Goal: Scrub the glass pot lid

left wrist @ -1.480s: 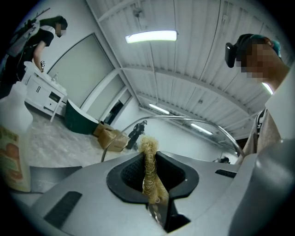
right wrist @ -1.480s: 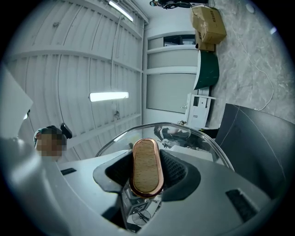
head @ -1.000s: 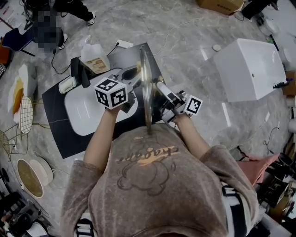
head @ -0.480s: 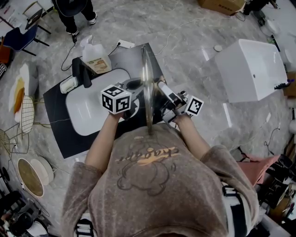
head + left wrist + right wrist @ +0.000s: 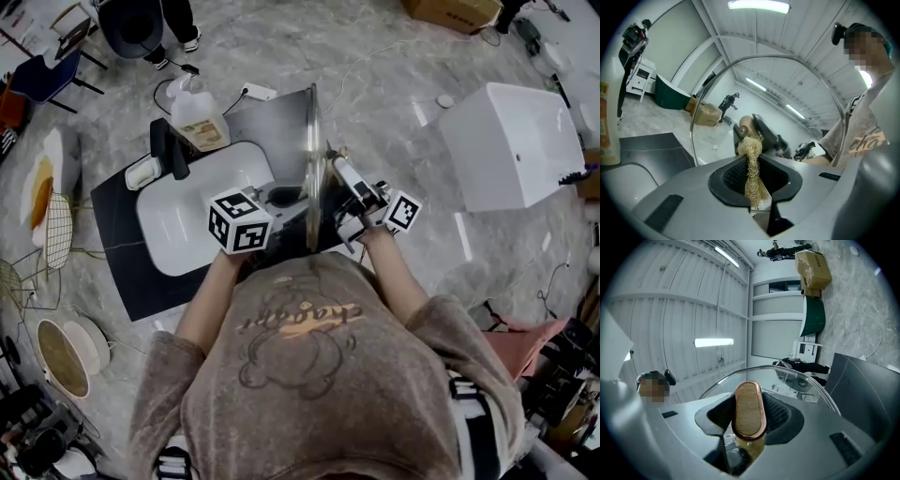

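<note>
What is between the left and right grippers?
The glass lid, on edge, in the head view. The right gripper grips its wooden knob; the left gripper holds a scrubber.

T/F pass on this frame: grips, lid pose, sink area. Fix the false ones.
1. Right gripper is shut on the wooden knob. True.
2. Left gripper is empty. False: it is shut on a straw-coloured scrubber.
3. The glass lid lies flat in the sink. False: it is held on edge above it.
4. A bottle stands beside the sink. True.
5. Scrubber and knob are on the same face of the lid. False: opposite faces.
</note>
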